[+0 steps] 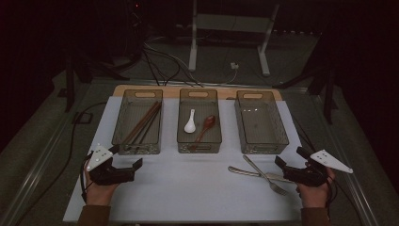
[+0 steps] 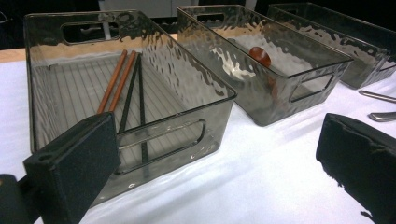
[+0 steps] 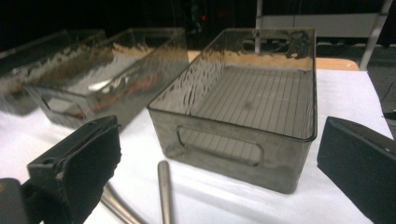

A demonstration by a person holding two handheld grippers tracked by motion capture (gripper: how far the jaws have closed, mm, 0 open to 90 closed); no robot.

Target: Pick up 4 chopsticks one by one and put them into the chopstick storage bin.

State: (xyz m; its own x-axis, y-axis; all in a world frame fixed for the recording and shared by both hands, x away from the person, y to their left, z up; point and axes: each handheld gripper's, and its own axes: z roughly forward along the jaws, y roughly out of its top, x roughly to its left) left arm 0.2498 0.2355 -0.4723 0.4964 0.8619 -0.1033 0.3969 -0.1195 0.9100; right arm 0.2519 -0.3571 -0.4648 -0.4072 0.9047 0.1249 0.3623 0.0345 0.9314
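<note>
Three clear grey bins stand in a row on a white mat (image 1: 188, 188). The left bin (image 1: 118, 129) (image 2: 180, 135) holds brown and black chopsticks (image 1: 143, 123) (image 2: 116, 84). A white spoon (image 1: 190, 123) and a brown spoon (image 1: 207, 126) (image 2: 259, 55) lie in the middle bin (image 1: 199, 147). The right bin (image 1: 284, 132) (image 3: 224, 149) has nothing in it. In front of it a metal fork (image 1: 263, 175) crosses a second metal utensil (image 1: 242, 171), whose handles (image 3: 163, 191) reach toward my right gripper. My left gripper (image 1: 126, 156) (image 2: 215, 177) is open before the left bin. My right gripper (image 1: 291, 157) (image 3: 215, 186) is open beside the fork.
The mat covers a wooden table whose back edge (image 1: 197, 87) runs just behind the bins. Beyond it, cables (image 1: 160, 61) and a white stand (image 1: 193, 47) sit on the dark floor. A bare strip of mat lies between the two grippers.
</note>
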